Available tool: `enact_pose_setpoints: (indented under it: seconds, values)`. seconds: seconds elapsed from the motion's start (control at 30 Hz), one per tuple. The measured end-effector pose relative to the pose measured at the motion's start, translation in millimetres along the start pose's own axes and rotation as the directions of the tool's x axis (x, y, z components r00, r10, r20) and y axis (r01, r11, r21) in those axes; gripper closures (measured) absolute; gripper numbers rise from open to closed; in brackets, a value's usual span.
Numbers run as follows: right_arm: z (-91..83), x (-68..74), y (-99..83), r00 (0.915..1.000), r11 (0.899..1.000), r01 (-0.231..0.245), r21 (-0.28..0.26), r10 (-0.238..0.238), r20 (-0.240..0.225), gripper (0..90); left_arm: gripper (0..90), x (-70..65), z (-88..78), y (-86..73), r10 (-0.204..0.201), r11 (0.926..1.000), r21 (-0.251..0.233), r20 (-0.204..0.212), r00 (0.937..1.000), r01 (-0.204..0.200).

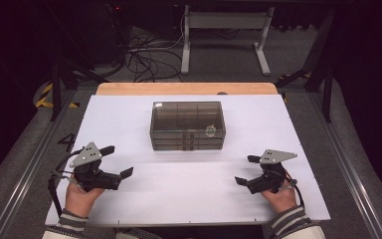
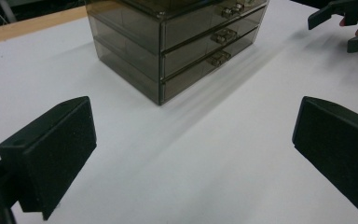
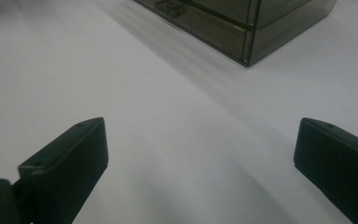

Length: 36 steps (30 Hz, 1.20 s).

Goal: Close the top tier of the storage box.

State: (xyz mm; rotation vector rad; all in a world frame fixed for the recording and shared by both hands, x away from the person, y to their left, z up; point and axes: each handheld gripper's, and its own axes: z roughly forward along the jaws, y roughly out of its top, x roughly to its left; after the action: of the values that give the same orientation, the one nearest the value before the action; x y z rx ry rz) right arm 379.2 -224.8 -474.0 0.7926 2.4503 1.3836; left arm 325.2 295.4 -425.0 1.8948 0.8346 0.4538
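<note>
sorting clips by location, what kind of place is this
Probably a lab or data-recording workspace: a white work table holding one smoky translucent plastic drawer box, loose black cables on grey carpet, dark surroundings.

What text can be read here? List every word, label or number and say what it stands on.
"4": a dark numeral on the grey floor left of the table.
A small round sticker on the smoky drawer box: too small and blurred to read.
Nothing readable on the left gripper or the right gripper.
</note>
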Motion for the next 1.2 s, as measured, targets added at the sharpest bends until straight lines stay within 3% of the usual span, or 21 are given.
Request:
enact_pose_setpoints:
  seconds: [0.1,0.13,0.3,0.47,0.7,0.93,1.2]
  values:
    - [-0.1,-0.1,0.0,1.0,1.0,0.001,0.0,-0.001,-0.001,3.7,0.3,3.0,0.4,-9.8,-0.009,0.9999,-0.006,0.002,1.0,0.009]
    - [-0.3,-0.5,0.0,1.0,1.0,0.0,-0.002,0.0,-0.003,3.7,0.3,2.6,1.4,-13.5,-0.037,0.9992,-0.018,0.014,0.9992,0.037]
    - [-1.1,-0.6,-0.2,1.0,1.0,-0.003,-0.007,0.003,-0.003,3.7,0.2,6.2,3.8,-27.7,-0.031,0.9993,-0.021,0.006,0.9995,0.031]
    - [-1.2,-0.3,-0.1,1.0,1.0,-0.001,-0.008,0.001,-0.005,3.7,0.0,9.4,6.9,-39.7,-0.034,0.9992,-0.02,0.024,0.9991,0.034]
    - [-1.5,-0.2,-0.1,1.0,1.0,-0.002,-0.009,0.001,-0.006,3.7,0.0,10.6,7.3,-48.4,-0.028,0.9995,-0.015,-0.002,0.9996,0.028]
    - [-1.5,-0.2,-0.2,1.0,1.0,-0.001,-0.009,0.001,-0.007,3.7,0.0,9.7,9.6,-57.7,-0.067,0.9977,-0.013,-0.026,0.9974,0.066]
    - [-1.3,0.2,0.0,1.0,1.0,0.001,-0.012,-0.001,-0.003,3.7,0.0,8.3,15.0,-54.8,-0.032,0.9994,0.012,-0.04,0.9987,0.033]
